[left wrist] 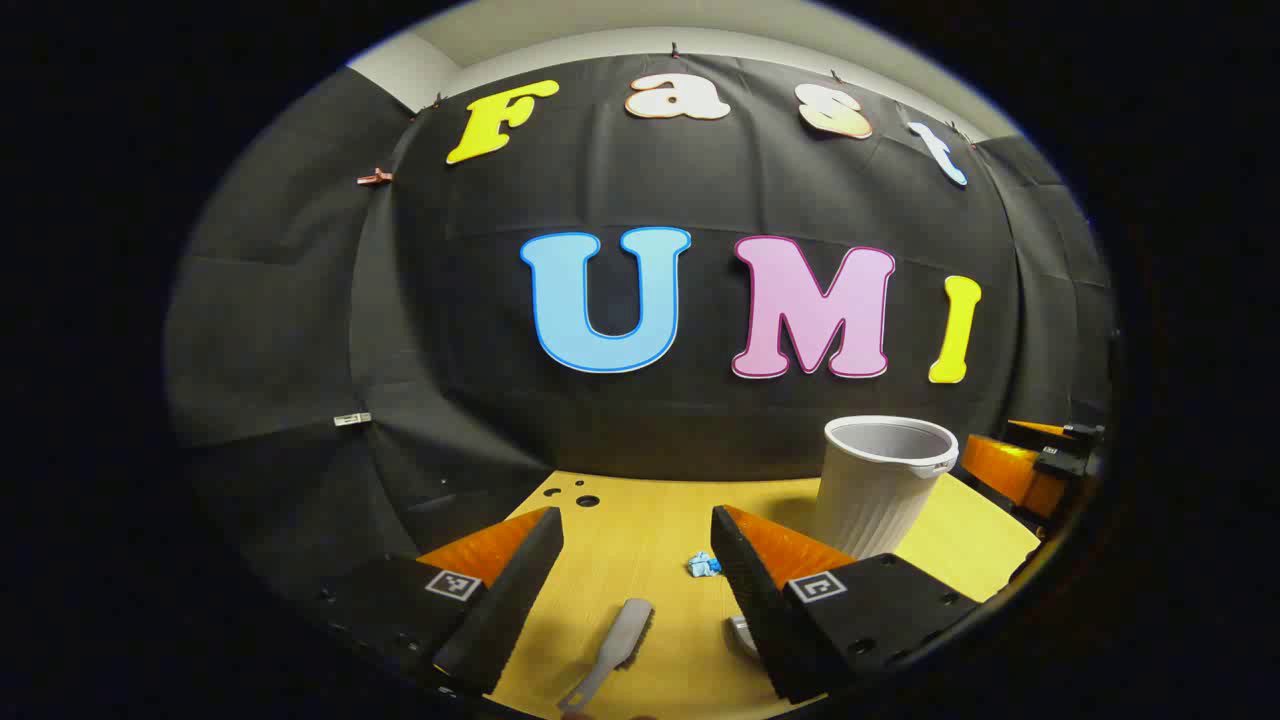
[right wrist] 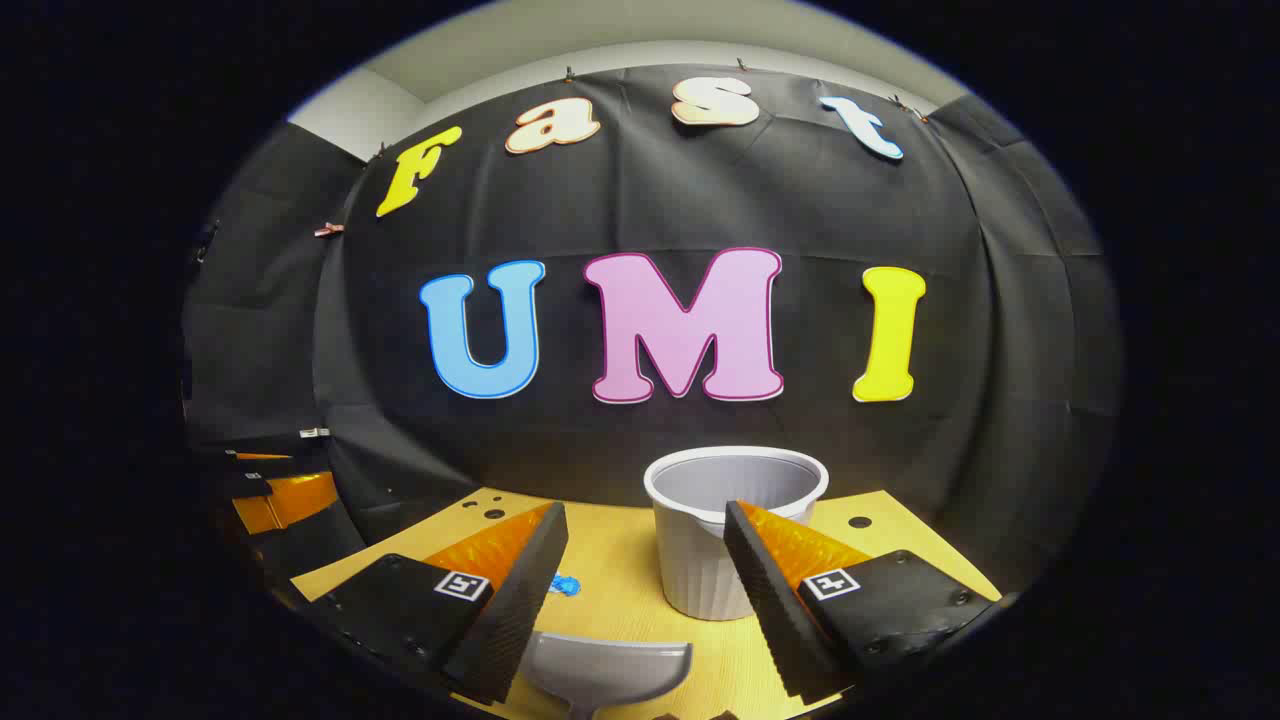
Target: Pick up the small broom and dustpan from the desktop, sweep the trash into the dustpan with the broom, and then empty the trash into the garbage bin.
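A small grey broom (left wrist: 618, 645) lies flat on the yellow desktop (left wrist: 640, 520), below and between the spread fingers of my left gripper (left wrist: 640, 590), which is open and holds nothing. A crumpled blue scrap of trash (left wrist: 703, 565) lies just beyond the broom. The grey dustpan (right wrist: 607, 670) rests on the desktop (right wrist: 610, 600) under my right gripper (right wrist: 645, 600), also open and empty. The same blue trash (right wrist: 566, 584) shows beside the right gripper's left finger. A white ribbed garbage bin (left wrist: 880, 485) stands upright at the back; in the right gripper view the bin (right wrist: 715, 530) is straight ahead.
The other gripper (left wrist: 1035, 465) shows at the right edge of the left gripper view, and the left one (right wrist: 275, 500) at the left edge of the right gripper view. Small holes (left wrist: 585, 499) mark the desktop's far left part. The black cloth wall closes the back.
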A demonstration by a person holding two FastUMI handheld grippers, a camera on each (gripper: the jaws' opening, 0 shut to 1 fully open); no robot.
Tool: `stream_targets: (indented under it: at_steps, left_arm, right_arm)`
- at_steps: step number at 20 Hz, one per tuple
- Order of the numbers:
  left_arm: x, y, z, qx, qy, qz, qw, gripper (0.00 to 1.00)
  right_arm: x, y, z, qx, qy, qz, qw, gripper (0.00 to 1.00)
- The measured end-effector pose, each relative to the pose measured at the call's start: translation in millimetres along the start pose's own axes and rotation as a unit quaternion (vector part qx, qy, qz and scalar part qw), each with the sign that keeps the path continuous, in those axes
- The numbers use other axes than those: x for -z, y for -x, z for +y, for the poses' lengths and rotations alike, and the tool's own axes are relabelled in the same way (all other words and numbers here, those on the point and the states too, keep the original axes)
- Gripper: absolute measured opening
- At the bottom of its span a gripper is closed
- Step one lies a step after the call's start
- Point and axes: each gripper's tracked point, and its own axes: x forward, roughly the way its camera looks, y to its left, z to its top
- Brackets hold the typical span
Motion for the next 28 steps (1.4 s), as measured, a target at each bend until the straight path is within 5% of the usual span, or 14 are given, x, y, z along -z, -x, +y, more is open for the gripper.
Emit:
stream_targets:
  at_steps: [8,17,28]
  left_arm:
    - [5.9,-18.6,13.3,0.025,-0.016,0.004,1.0,0.95]
    - [38.8,-33.6,24.3,0.053,-0.002,0.038,0.998,0.95]
    - [140.8,-47.2,31.2,0.074,-0.036,0.222,0.972,0.96]
  right_arm:
    - [17.9,-15.9,5.1,0.038,-0.017,0.037,0.998,0.99]
    - [34.6,-20.1,31.3,0.028,-0.001,0.068,0.997,0.99]
    - [82.3,-31.8,23.6,0.045,-0.002,0.14,0.989,0.99]
